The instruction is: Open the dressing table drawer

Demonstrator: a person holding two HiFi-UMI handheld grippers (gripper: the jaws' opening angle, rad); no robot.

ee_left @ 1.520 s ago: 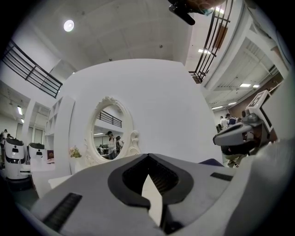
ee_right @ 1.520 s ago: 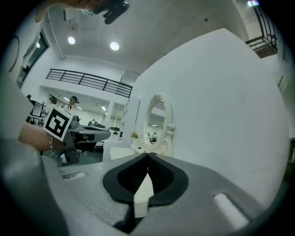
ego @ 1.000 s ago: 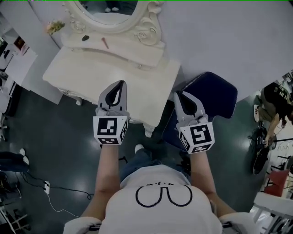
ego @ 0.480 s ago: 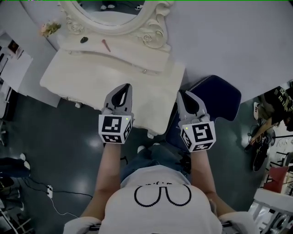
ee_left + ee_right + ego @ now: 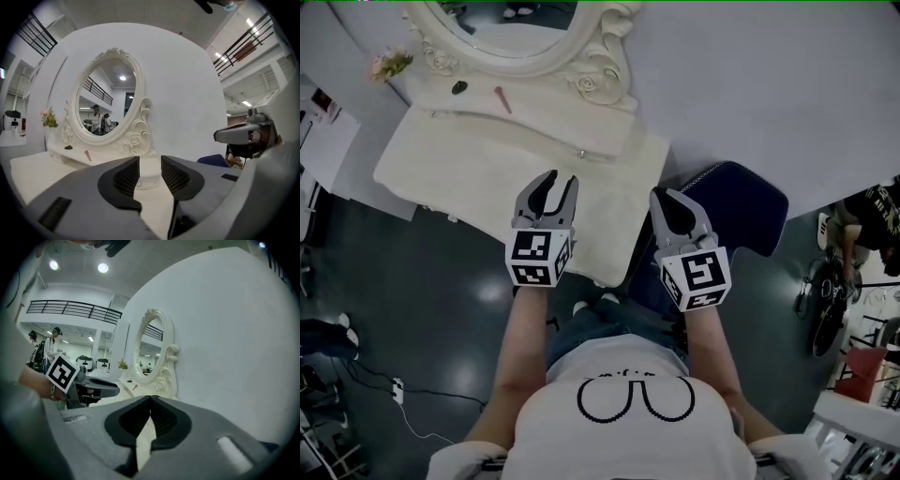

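Scene: You stand at the near edge of a cream dressing table (image 5: 478, 178). Its oval mirror (image 5: 516, 37) is against the far wall and a blue chair (image 5: 741, 202) is to the right.
Left gripper: Your left gripper (image 5: 562, 177) hovers over the near part of the tabletop, its jaws opening with nothing between the pads.
Right gripper: Your right gripper (image 5: 667, 193) hangs by the table's right edge, jaws together and empty.
Drawer: A small knobbed drawer (image 5: 150, 180) sits at the right end of the raised shelf below the mirror, apart from both grippers. The left gripper view frames it between the jaws, and it looks closed, flush with the shelf front.
Done: Seemingly only the approach and the aim.
Left to do: Reach the knob, clamp on it, and draw the drawer toward you.
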